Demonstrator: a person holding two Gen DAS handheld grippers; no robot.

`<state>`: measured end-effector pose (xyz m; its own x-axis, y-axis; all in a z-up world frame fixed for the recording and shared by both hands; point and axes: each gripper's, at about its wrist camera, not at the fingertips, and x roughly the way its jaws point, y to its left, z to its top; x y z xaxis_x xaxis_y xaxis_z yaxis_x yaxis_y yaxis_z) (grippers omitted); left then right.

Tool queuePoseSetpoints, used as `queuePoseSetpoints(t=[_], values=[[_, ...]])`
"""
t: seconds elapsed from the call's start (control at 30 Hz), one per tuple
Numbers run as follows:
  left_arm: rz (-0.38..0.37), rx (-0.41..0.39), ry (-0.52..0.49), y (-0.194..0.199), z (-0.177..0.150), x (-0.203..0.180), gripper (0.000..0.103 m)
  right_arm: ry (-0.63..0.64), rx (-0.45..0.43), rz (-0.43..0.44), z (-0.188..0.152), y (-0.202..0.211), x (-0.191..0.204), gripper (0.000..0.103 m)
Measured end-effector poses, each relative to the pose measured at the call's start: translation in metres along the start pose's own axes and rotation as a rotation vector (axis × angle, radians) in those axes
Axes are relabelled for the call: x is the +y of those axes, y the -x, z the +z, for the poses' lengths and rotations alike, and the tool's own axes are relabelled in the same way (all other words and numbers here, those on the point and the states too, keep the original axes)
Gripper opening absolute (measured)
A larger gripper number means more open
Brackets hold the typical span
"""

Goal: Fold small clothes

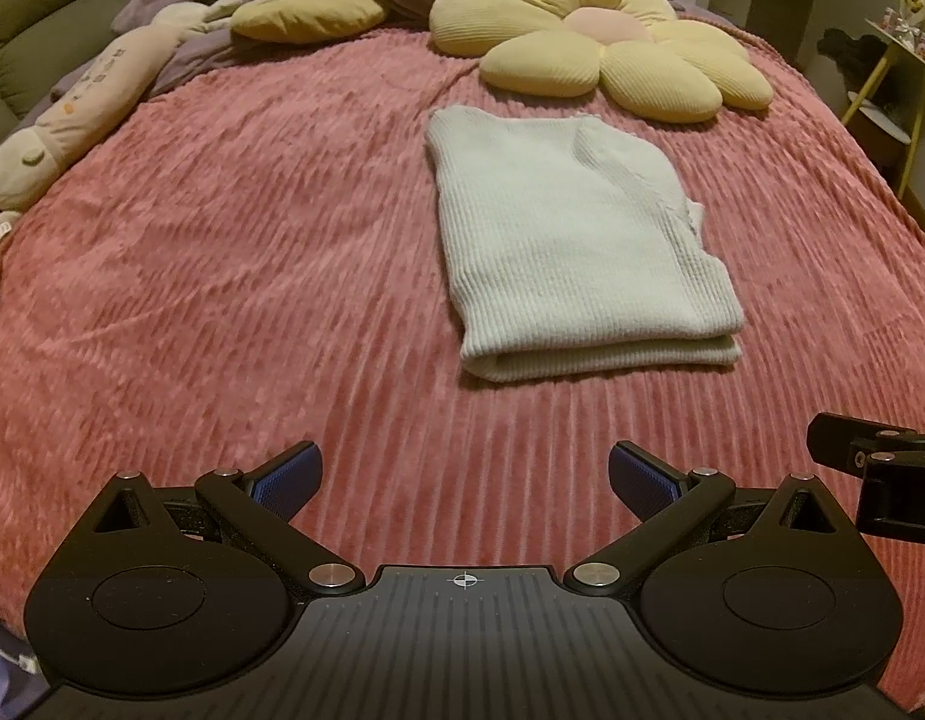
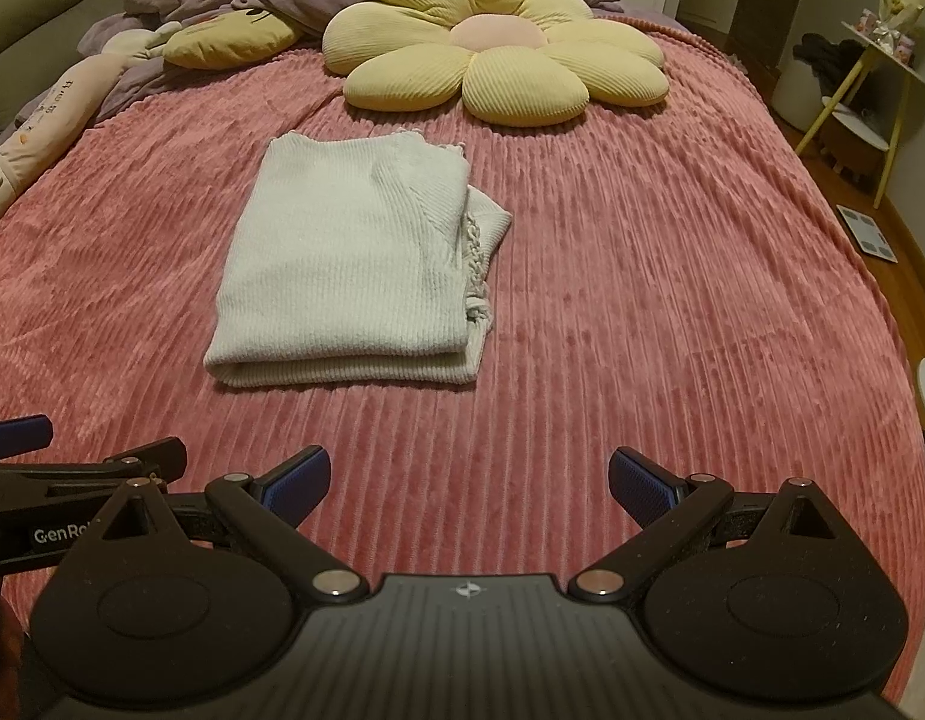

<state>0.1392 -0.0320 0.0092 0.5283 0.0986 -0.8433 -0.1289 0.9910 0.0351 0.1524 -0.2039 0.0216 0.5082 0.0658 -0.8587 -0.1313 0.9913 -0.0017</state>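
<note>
Pale ribbed knit garment (image 1: pixel 573 240) (image 2: pixel 348 258), folded flat (rounded fold nearest), on pink bedspread (image 1: pixel 222 270) (image 2: pixel 672 276)

Ribbed knit garment (image 1: pixel 573 240) on ridged plush pink blanket (image 1: pixel 252 240)

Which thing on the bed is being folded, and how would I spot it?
Start from the pink ribbed blanket covering the bed and find the big yellow flower cushion near its far end. Just in front of that lies the folded sweater, a pale ribbed knit rectangle. It is the only flat, whitish item; the things beyond it are plump and stuffed.
</note>
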Motion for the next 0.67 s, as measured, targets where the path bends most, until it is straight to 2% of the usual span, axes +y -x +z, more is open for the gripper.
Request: queuePoseSetpoints(t=[0.3, 0.67], values=[[-0.004, 0.006, 0.005, 0.0004, -0.0024, -0.0003, 0.103, 0.001, -0.001, 0.000, -0.0007, -0.0001, -0.0007, 0.099], [0.018, -0.002, -0.038, -0.0014, -0.0068, -0.0073, 0.103, 0.000, 0.002, -0.006, -0.0050, -0.0021, -0.0008, 0.099]])
